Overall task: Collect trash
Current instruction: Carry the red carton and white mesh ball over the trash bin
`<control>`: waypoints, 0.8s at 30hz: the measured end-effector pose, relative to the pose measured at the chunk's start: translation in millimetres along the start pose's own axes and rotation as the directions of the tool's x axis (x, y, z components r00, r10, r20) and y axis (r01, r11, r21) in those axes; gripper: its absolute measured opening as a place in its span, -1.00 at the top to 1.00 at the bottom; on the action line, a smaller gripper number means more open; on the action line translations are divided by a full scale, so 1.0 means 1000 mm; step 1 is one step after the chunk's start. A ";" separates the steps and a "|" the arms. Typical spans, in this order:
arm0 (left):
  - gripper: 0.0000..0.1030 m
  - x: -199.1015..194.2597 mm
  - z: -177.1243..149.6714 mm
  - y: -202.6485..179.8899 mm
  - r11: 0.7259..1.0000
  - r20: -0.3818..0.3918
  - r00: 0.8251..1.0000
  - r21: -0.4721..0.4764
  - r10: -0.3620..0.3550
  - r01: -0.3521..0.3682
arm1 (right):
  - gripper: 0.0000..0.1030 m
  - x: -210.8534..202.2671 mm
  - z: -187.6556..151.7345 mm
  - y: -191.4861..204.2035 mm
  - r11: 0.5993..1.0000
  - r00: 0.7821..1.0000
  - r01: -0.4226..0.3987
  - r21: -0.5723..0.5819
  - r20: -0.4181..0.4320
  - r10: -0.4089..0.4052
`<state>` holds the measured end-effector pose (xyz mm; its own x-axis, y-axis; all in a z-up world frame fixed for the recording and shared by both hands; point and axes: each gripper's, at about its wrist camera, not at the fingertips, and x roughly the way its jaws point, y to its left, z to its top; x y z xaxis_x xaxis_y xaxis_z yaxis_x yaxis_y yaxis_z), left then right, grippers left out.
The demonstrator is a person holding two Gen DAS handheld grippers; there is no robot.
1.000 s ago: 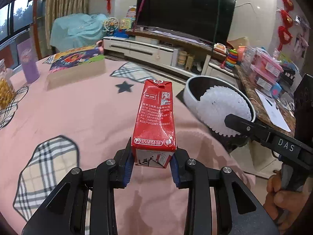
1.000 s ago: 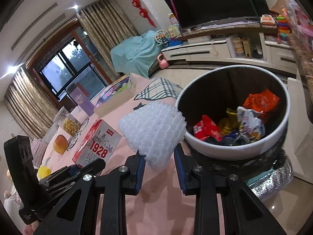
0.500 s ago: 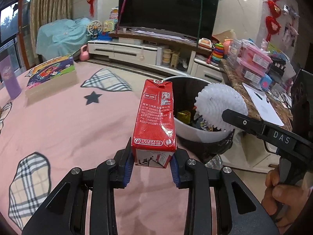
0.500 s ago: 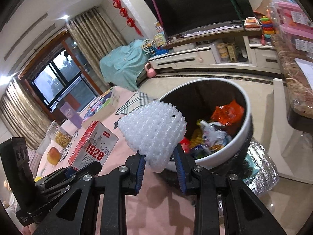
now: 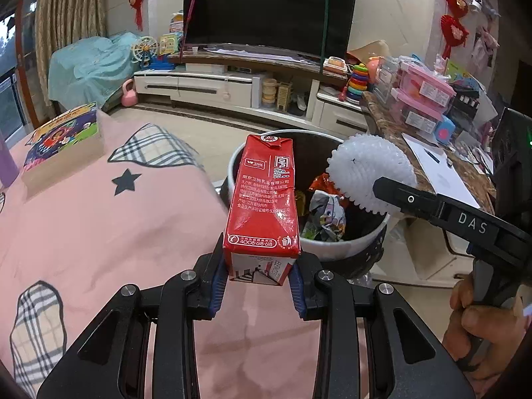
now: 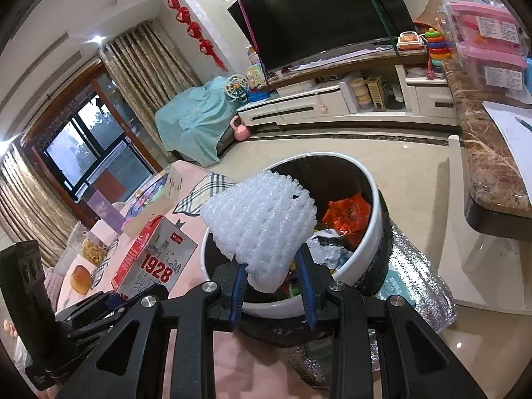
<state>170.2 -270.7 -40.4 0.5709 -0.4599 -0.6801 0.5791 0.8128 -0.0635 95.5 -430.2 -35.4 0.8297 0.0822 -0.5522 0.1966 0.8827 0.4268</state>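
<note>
Pink tablecloth lies at nine o'clock; left gripper squeezes the red carton, right gripper squeezes white foam net over the bin.

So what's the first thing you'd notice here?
Probably the red milk carton, clamped upright in the left tool right in the middle. Beside it, the right tool holds a bumpy white foam net over the white trash bin, which already has colourful wrappers inside.

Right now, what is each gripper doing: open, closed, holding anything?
Left gripper: closed on the red milk carton.
Right gripper: closed on the white foam net, over the trash bin.
</note>
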 end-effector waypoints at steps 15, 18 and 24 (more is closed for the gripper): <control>0.41 0.019 0.013 -0.019 0.999 -0.023 1.000 0.031 -0.014 0.015 | 0.44 0.006 0.013 -0.012 0.999 0.999 0.038 -0.024 -0.014 -0.038; 0.41 0.023 0.016 -0.021 0.999 -0.027 1.000 0.036 -0.016 0.016 | 0.44 0.008 0.016 -0.015 0.999 0.999 0.042 -0.021 -0.020 -0.043; 0.41 0.029 0.020 -0.025 0.999 -0.033 0.999 0.045 -0.013 0.015 | 0.44 0.012 0.022 -0.016 0.998 0.998 0.048 -0.032 -0.026 -0.049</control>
<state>184.0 -311.1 -43.6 0.5436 -0.4586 -0.7030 0.6130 0.7890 -0.0408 113.6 -453.4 -33.2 0.8051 0.0507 -0.5909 0.2195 0.9001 0.3764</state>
